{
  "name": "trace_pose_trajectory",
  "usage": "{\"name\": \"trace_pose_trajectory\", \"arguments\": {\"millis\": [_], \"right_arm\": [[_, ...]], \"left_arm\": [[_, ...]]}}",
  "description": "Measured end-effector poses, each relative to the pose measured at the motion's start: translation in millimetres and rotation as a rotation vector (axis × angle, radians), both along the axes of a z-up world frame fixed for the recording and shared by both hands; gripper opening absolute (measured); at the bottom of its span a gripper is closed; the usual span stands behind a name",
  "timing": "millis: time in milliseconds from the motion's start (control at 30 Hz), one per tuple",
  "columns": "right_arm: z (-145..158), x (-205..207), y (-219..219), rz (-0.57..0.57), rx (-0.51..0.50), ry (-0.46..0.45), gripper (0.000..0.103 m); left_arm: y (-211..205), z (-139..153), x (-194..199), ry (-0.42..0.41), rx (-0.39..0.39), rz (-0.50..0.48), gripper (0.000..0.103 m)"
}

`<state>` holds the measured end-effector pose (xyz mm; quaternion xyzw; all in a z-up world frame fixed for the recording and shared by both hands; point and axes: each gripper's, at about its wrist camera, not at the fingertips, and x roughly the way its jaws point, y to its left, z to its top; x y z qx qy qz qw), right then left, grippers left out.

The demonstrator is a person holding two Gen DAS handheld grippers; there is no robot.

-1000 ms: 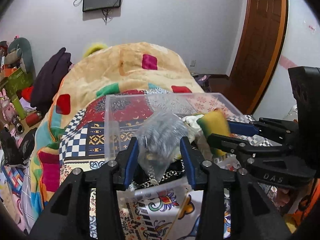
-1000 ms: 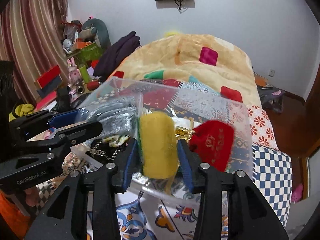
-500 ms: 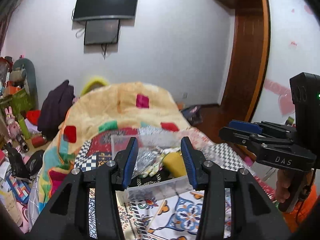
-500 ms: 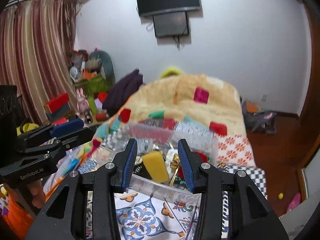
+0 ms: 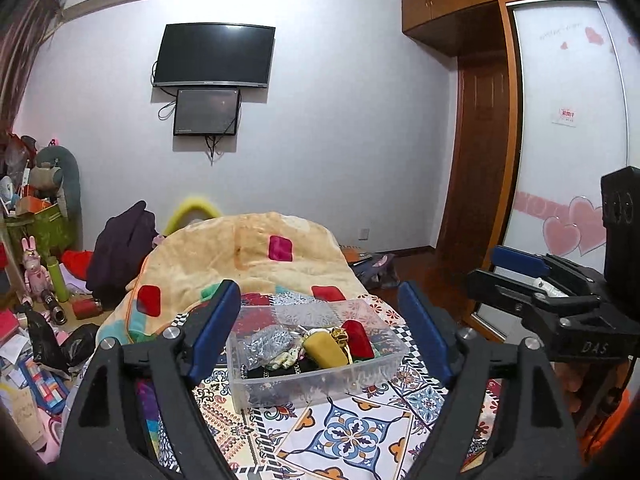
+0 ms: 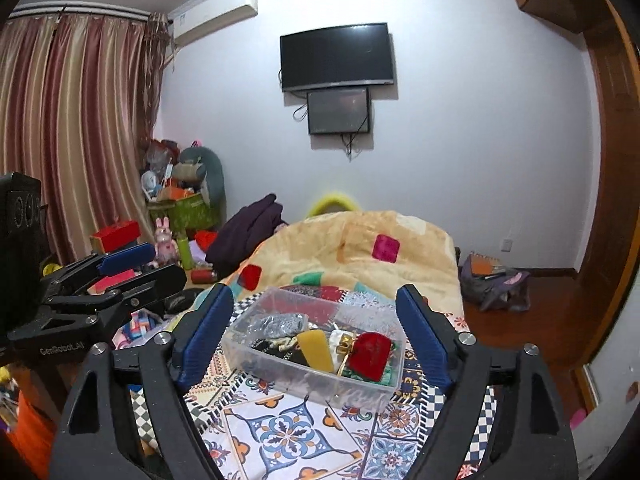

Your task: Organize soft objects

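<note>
Left gripper (image 5: 320, 328): we hold it above the bed, jaws spread wide with nothing between them.
Right gripper (image 6: 316, 330): likewise raised, jaws spread wide and empty; in the left wrist view we see it off to the right of our left jaws.
Patterned sheet (image 5: 352, 436): it lies directly beneath both sets of jaws, with tile and floral prints.
Clear bin (image 5: 256, 392): it sits on the sheet just ahead of the jaws, framed between them in both views and well apart from the tips.
Silver pouch (image 5: 266, 340): crinkled and shiny, it rests in the bin on the side toward our left jaws.
Yellow pouch (image 6: 316, 346): it leans upright near the middle of the bin, directly ahead between the right jaws.
Red pouch (image 6: 370, 354): velvety with gold print, it lies on the bin's right side, beside a gold trinket (image 6: 345, 344) and some white and black fabric we cannot identify.
Blanket (image 5: 256, 248): a tan heap with coloured patches rises beyond the bin.
State of task: we judge the soft items are all gathered in the bin, loosely heaped.
Risk 1: the yellow pouch stands propped, so a nudge to the bin could topple it onto its neighbours.
Risk 2: the bed gives underneath, so pressing down beside the light bin could tilt it and spill the pile.
Risk 3: reaching back in with wide jaws could snag the thin bin wall.
</note>
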<state>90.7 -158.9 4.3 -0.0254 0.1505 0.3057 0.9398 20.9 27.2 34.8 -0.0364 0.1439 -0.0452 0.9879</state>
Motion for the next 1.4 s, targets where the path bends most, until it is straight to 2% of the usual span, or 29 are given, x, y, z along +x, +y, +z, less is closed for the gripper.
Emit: {"name": "trace_pose_trajectory", "arguments": {"millis": [100, 400, 567, 1400], "right_arm": [[-4.4, 0.2, -5.1, -0.012, 0.021, 0.01, 0.085], [-12.0, 1.9, -20.0, -0.044, 0.049, 0.037, 0.089], [-12.8, -3.1, -21.7, -0.043, 0.046, 0.026, 0.093], [-10.0, -8.8, -21.7, -0.023, 0.052, 0.026, 0.093]], "left_arm": [[-2.4, -0.1, -5.5, -0.013, 0.009, 0.019, 0.095], [-10.6, -4.4, -11.6, -0.017, 0.04, 0.024, 0.101], [-10.8, -8.4, -9.8, -0.004, 0.04, 0.024, 0.101], [-8.6, -11.8, -7.2, 0.004, 0.046, 0.032, 0.102]]}}
